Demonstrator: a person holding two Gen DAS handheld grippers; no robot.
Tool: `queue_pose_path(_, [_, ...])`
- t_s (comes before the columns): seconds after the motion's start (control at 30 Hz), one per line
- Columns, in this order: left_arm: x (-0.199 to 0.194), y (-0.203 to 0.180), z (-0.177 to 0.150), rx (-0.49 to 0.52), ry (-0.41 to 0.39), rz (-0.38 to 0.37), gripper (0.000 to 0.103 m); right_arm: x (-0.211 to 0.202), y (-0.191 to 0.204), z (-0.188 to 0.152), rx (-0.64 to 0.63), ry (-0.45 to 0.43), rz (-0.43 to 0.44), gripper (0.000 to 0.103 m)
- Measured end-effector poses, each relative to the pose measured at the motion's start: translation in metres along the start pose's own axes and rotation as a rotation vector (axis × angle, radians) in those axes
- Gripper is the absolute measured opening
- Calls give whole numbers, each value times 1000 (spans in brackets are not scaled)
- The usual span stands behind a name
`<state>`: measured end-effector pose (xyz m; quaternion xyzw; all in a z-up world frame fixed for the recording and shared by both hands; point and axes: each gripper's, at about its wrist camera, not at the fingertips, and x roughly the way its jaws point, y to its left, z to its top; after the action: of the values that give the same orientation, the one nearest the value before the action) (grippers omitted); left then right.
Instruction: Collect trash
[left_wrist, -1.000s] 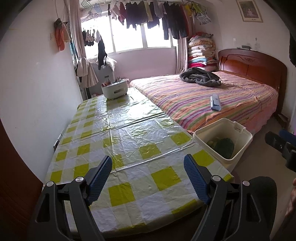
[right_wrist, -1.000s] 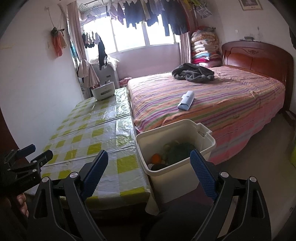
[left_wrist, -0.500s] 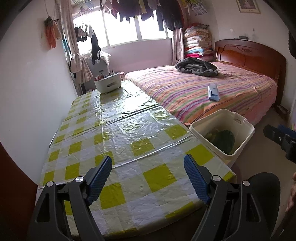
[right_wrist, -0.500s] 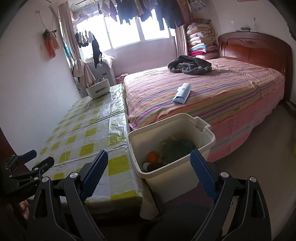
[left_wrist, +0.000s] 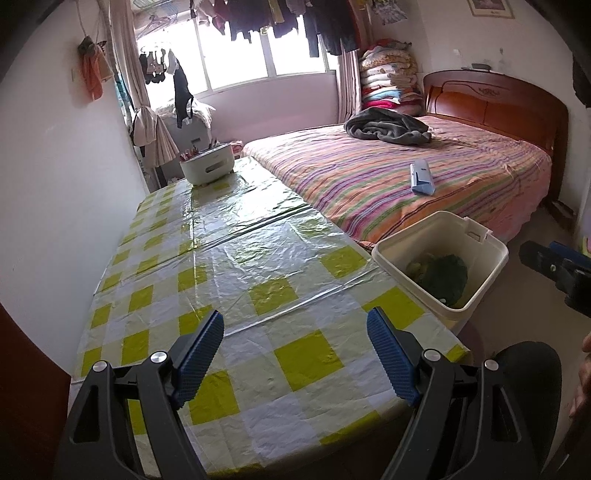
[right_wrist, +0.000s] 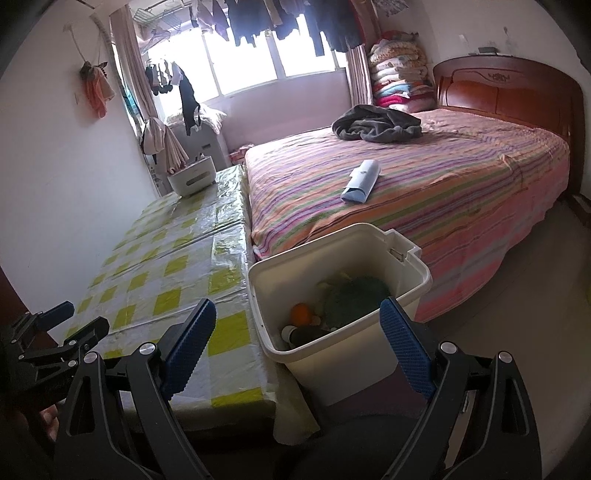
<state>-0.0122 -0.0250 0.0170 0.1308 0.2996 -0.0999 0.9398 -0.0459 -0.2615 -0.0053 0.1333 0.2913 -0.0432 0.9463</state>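
The left tongs (left_wrist: 295, 354) are held spread above the near end of the bench (left_wrist: 236, 258), which is covered by a yellow-checked cloth; nothing is gripped between them. The right tongs (right_wrist: 297, 345) are likewise spread and empty, poised over the near rim of the white bin (right_wrist: 343, 354). The bin is seen at 3 o'clock from the bench, just beside its edge and in front of the bed (right_wrist: 443, 192). Inside the bin, an orange item (right_wrist: 301, 313), a dark green mass (right_wrist: 354, 295) and a dark bottle (right_wrist: 303, 334) are visible. A blue folded packet (right_wrist: 361, 181) lies on the bed at 12 o'clock from the bin. A white pot (left_wrist: 207, 167) stands at the bench's far end.
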Motion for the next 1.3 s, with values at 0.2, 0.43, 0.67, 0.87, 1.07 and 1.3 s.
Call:
queue_pose_path(0.2, [5, -3, 1, 15, 15, -4, 78, 2, -3, -2, 10, 5, 0, 89])
queue_pose_path(0.43, [8, -6, 0, 20, 29, -3, 78, 4, -8, -4, 24, 12, -4, 89])
queue_pose_path(0.67, [8, -11, 0, 28, 33, -13, 78, 3, -11, -5, 31, 14, -5, 89])
queue_pose_path(0.87, [6, -16, 0, 45, 27, -13, 78, 5, -14, -7, 38, 21, -2, 89])
queue_pose_path(1.07, [5, -19, 1, 51, 22, -23, 78, 5, -15, -7, 39, 22, -1, 89])
queue_pose_path(1.3, [3, -24, 2, 67, 19, -27, 78, 4, -19, -11, 51, 24, -2, 89])
